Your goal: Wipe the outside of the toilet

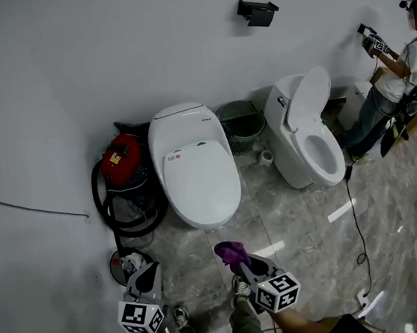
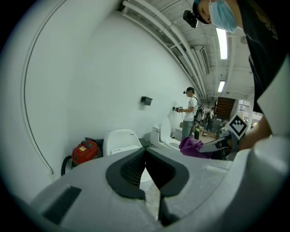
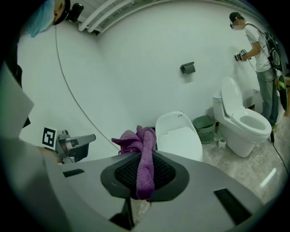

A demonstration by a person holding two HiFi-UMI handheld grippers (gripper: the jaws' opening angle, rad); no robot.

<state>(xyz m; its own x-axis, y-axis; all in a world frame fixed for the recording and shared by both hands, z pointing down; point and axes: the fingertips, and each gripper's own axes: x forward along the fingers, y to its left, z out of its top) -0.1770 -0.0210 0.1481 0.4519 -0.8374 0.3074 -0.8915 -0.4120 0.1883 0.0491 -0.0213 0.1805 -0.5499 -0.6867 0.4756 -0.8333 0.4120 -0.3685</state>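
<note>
A white toilet (image 1: 193, 164) with its lid down stands against the wall ahead of me; it also shows as the closed toilet (image 2: 120, 140) and the closed toilet (image 3: 177, 135) in the gripper views. My right gripper (image 1: 244, 261) is shut on a purple cloth (image 1: 233, 253), which bunches above the jaws as the purple cloth (image 3: 140, 147). My left gripper (image 1: 145, 277) is shut with nothing in it, its pads (image 2: 136, 170) pressed together. Both grippers hang low in front of the toilet, apart from it.
A second toilet (image 1: 312, 136) with its lid up stands to the right. A green waste basket (image 1: 239, 124) sits between the two. A red vacuum (image 1: 123, 161) with black hose lies left of the closed toilet. Another person (image 1: 401, 78) works at the far right wall. A cord (image 1: 354, 212) crosses the floor.
</note>
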